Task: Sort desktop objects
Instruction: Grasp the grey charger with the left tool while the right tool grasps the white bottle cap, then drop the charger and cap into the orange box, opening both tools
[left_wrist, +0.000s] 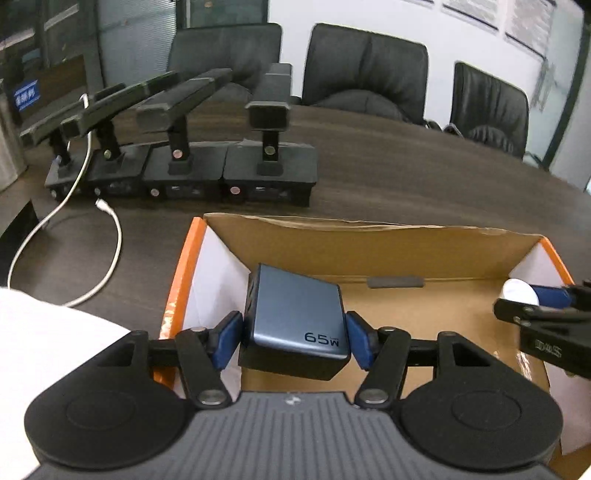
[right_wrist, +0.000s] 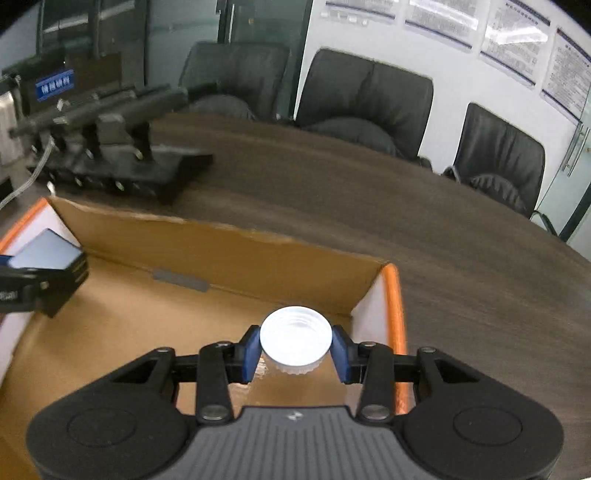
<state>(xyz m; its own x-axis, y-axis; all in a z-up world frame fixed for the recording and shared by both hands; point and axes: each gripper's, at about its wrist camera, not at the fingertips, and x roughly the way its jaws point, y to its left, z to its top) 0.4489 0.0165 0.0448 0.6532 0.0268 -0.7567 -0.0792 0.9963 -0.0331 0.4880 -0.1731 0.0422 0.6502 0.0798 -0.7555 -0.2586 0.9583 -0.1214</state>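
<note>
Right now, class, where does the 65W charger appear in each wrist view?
Left wrist: the charger sits lower centre, clamped in the left tongs over the box.
Right wrist: the charger is at the far left edge.
Shared landmark: the cardboard box's orange rim.

Charger (left_wrist: 295, 325) left, cap (right_wrist: 295, 339) right, over box (left_wrist: 369, 236); stands (left_wrist: 192, 173) behind.

Charger (left_wrist: 295, 317) – smooth satin metal-look shell; cap (right_wrist: 295, 338) – glossy white plastic; box (right_wrist: 221, 254) – matt brown cardboard.
</note>
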